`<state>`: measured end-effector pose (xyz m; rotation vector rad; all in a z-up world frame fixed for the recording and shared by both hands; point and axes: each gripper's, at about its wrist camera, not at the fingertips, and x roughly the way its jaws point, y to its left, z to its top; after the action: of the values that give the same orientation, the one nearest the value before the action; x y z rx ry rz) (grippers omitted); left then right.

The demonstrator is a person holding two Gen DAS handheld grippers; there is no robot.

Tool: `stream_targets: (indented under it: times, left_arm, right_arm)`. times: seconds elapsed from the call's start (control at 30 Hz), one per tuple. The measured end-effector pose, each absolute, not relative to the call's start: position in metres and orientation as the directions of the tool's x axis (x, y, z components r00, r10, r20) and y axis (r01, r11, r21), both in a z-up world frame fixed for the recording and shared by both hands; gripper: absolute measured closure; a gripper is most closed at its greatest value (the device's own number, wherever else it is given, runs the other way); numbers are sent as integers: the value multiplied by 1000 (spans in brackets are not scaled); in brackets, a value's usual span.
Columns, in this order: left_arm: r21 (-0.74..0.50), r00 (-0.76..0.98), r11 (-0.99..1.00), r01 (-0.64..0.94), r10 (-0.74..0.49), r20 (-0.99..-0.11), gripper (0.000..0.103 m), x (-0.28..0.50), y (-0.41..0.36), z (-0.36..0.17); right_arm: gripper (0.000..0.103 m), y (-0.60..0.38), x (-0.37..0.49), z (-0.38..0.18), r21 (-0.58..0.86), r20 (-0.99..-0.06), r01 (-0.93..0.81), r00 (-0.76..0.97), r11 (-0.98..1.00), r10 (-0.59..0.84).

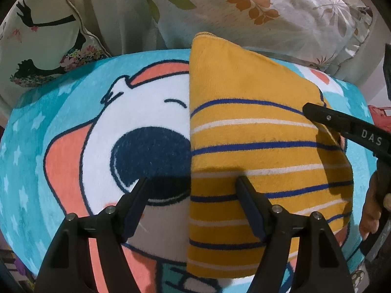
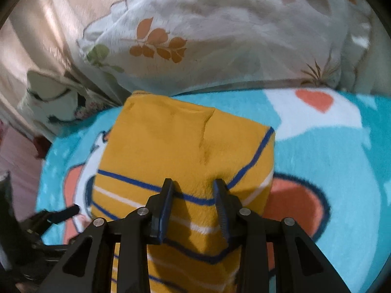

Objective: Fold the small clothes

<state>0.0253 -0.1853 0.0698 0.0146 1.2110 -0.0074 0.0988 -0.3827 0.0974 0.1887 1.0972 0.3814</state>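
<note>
**Striped garment, part-folded, on cartoon blanket**

Garment: small mustard-yellow knit piece (image 1: pixel 256 161) with blue and white stripes, plain yellow toward its upper end. It lies flat at centre-right of the left wrist view, its left edge a straight vertical line, which reads as a fold already made along that side. Its upper right side slopes off diagonally; the exact cut of the piece cannot be told from these views.

Support: turquoise fleece blanket (image 1: pixel 36 146) printed with a white cartoon animal, dark nose and coral patches. It serves as the folding surface. Leaf-print pillow (image 1: pixel 256 7) lies across the top of the frame, and a second cushion with black figures (image 1: pixel 44 36) sits at upper left; both stand clear of the garment.

Left gripper (image 1: pixel 193 183): jaws spread wide, straddling the garment's straight left edge, one finger over the blanket and one over the stripes. Nothing is pinched; likely poised to steady or take that edge.

Right gripper (image 2: pixel 194 185): jaws half-closed, with yellow cloth bunched up between them in the right wrist view. Whether the pads truly press it is uncertain, as that view is blurred. It enters the left wrist view from the right edge, tip at the garment's right margin, presumably to carry that side over.
</note>
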Motion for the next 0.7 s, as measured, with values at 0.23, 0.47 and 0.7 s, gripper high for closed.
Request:
stream_targets:
  times: [0.23,0.47,0.7]
  left_arm:
    - [16,351,1000,11,11,-936,29,26,-186,67]
    - [18,351,1000,9,13,-936,24,26,-183,65]
    - [-44,352,999,-4,-40,-935,29,25,-175,78]
  right_arm:
    - [64,-392,91,126,229,-826,-152,492,961,275]
    - [59,-379,94,95,235,-856,-190,423,953,295]
    - [59,-435,81,118,347,-796,-55,511,936,326]
